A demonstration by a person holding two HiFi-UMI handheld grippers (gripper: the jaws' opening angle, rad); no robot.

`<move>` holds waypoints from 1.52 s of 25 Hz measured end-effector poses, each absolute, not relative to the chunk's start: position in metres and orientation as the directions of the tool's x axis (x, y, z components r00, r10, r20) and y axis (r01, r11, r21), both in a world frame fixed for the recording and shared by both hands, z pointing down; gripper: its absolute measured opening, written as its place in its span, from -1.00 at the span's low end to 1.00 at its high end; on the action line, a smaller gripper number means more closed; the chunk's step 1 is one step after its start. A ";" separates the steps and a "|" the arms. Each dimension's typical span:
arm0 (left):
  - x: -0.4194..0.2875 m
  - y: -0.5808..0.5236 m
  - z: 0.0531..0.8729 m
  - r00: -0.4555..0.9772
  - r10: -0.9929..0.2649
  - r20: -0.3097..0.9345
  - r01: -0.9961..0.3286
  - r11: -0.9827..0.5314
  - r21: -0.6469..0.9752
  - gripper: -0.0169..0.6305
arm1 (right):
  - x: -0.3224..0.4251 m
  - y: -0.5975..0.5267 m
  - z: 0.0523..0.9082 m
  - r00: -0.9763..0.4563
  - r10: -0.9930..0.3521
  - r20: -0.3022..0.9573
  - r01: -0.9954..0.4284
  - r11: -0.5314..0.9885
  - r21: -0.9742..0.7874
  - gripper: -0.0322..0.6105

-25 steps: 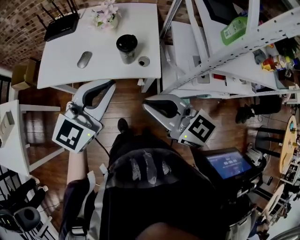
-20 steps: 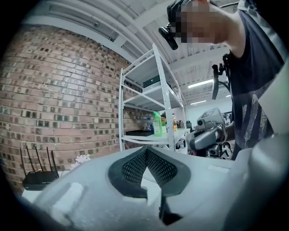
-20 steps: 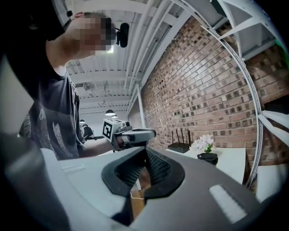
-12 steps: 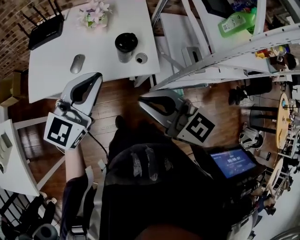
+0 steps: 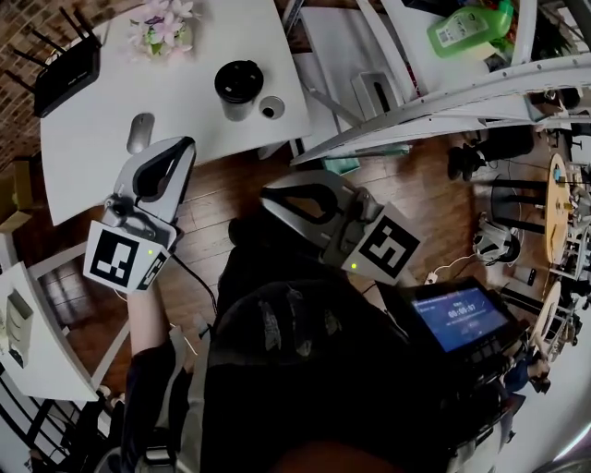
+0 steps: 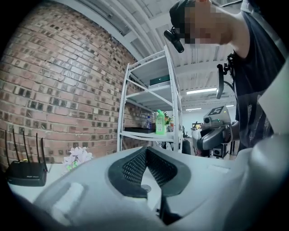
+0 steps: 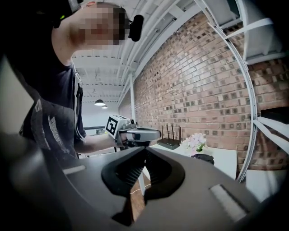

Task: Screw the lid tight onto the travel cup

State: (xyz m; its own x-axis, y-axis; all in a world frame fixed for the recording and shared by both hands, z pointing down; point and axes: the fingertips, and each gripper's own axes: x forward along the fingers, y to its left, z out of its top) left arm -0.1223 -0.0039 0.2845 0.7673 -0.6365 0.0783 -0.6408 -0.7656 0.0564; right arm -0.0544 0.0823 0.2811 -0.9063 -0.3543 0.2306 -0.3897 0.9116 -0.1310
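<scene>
The travel cup, dark with a black lid on top, stands upright near the white table's right front corner. Its lid also shows in the right gripper view. A small round grey piece lies just right of the cup on the table. My left gripper is shut and empty, with its tips at the table's front edge, left of and nearer than the cup. The right gripper is shut and empty too, hanging over the wooden floor below the table corner. The left gripper also appears in the right gripper view.
On the table are a grey mouse, a pot of pale flowers and a black router. A white shelf rack with a green bottle stands right of the table. A lit screen sits at lower right.
Both shut grippers have drifted toward the table. The left one's tips now reach its front edge, and the right one has moved left and closer to the table corner.
</scene>
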 end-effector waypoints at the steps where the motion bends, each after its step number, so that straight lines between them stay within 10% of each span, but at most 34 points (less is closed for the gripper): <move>1: -0.119 -0.007 0.286 0.766 -0.636 0.090 -0.641 -0.765 0.055 -0.94 | -0.051 0.078 0.282 -0.908 -0.355 0.225 -0.390 0.910 -0.139 -0.88; 21: -0.082 -0.073 0.287 0.601 -0.759 0.252 -0.767 -0.636 -0.085 -0.94 | 0.017 -0.006 0.329 -0.947 -0.224 0.230 -0.261 0.954 -0.150 -0.65; 32: -0.101 -0.092 0.304 0.562 -0.770 0.302 -0.783 -0.613 -0.106 -0.93 | 0.027 -0.044 0.392 -0.913 -0.239 0.332 -0.312 0.931 -0.188 0.16; 33: -0.100 -0.095 0.305 0.583 -0.754 0.303 -0.766 -0.635 -0.104 -0.87 | 0.026 -0.049 0.400 -0.908 -0.249 0.338 -0.320 0.931 -0.174 0.22; 35: -0.089 -0.097 0.313 0.645 -0.683 0.343 -0.693 -0.712 -0.115 -0.07 | 0.024 -0.059 0.417 -0.893 -0.263 0.365 -0.338 0.928 -0.159 0.28; 38: -0.073 -0.094 0.338 0.706 -0.546 0.452 -0.544 -0.826 -0.148 0.14 | 0.018 -0.069 0.441 -0.868 -0.269 0.418 -0.366 0.915 -0.172 0.37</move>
State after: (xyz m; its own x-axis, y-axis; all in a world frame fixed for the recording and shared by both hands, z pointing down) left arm -0.0728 -0.0942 0.3379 0.7055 -0.5460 0.4518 -0.5444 -0.8257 -0.1477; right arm 0.0180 -0.0688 0.4408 -0.8679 -0.2688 0.4177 -0.3661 0.9145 -0.1722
